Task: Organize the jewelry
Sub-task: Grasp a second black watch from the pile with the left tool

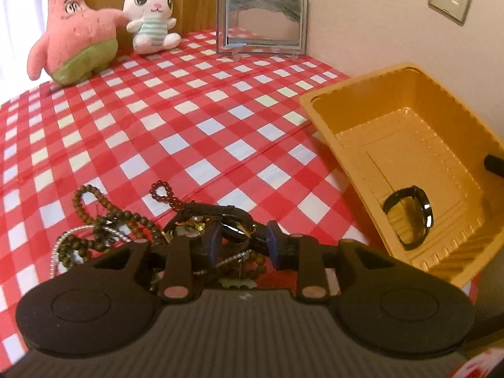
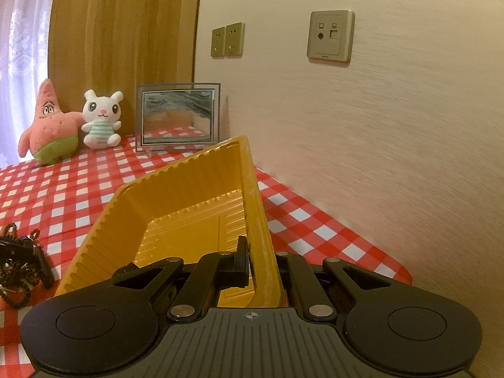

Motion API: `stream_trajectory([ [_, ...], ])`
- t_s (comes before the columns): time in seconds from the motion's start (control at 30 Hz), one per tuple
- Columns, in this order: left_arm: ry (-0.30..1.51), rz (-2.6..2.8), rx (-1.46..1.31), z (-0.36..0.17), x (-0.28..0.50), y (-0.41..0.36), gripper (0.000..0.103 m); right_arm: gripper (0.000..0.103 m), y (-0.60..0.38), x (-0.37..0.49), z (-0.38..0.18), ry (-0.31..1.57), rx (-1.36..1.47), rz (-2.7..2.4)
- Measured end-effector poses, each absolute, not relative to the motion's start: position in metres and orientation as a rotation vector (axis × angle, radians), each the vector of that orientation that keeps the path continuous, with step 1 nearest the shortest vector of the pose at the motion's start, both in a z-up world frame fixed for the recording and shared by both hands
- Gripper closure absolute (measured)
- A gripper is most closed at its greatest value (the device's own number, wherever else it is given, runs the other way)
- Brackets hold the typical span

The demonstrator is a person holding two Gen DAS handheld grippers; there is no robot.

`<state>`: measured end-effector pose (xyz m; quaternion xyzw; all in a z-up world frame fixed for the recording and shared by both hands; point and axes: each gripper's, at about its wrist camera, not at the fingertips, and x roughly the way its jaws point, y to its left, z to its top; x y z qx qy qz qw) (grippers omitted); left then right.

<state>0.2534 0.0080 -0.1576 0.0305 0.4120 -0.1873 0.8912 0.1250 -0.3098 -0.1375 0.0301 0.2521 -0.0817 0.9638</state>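
Observation:
A tangle of jewelry (image 1: 132,230) lies on the red checked cloth: brown bead strings, a dark red bead loop (image 1: 162,190), a silver chain and black straps. My left gripper (image 1: 244,241) hovers low over the pile, open, its blue pads (image 1: 215,239) on either side of a shiny black piece (image 1: 237,228); I cannot see them pressing it. The yellow tray (image 1: 352,145) sits tilted at the right with a black bangle (image 1: 409,217) inside. My right gripper (image 2: 260,264) is shut on the yellow tray's right wall (image 2: 255,220). The jewelry pile (image 2: 19,271) shows at the left edge there.
A pink star plush (image 1: 72,41), a white bunny plush (image 1: 151,19) and a glass picture frame (image 1: 263,19) stand along the back of the table. The wall with sockets (image 2: 330,36) runs close on the right, and the table edge (image 2: 406,277) is near the tray.

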Motion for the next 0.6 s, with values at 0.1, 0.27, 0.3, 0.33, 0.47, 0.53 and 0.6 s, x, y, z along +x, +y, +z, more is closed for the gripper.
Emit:
stream_trajectory([
  [0.1,0.862,-0.380,0.048,-0.162,0.259,0.008,0.077,0.099,-0.310,0.125,-0.138,0.510,0.062,-0.165],
  [0.27,0.837,-0.388,0.043,-0.157,0.257,0.011,0.092,0.099,-0.309,0.125,-0.138,0.510,0.064,-0.165],
  [0.3,0.832,-0.391,0.047,-0.155,0.256,0.012,0.092,0.099,-0.309,0.125,-0.138,0.510,0.066,-0.164],
  [0.33,0.825,-0.394,0.047,-0.152,0.254,0.014,0.093,0.099,-0.309,0.126,-0.138,0.510,0.067,-0.162],
  [0.47,0.792,-0.412,0.045,-0.137,0.249,0.019,0.093,0.099,-0.311,0.127,-0.138,0.510,0.068,-0.155],
  [0.53,0.774,-0.423,0.042,-0.127,0.246,0.019,0.094,0.099,-0.311,0.128,-0.138,0.510,0.070,-0.152],
  [0.6,0.749,-0.437,0.040,-0.116,0.243,0.017,0.094,0.099,-0.312,0.128,-0.139,0.510,0.070,-0.147],
])
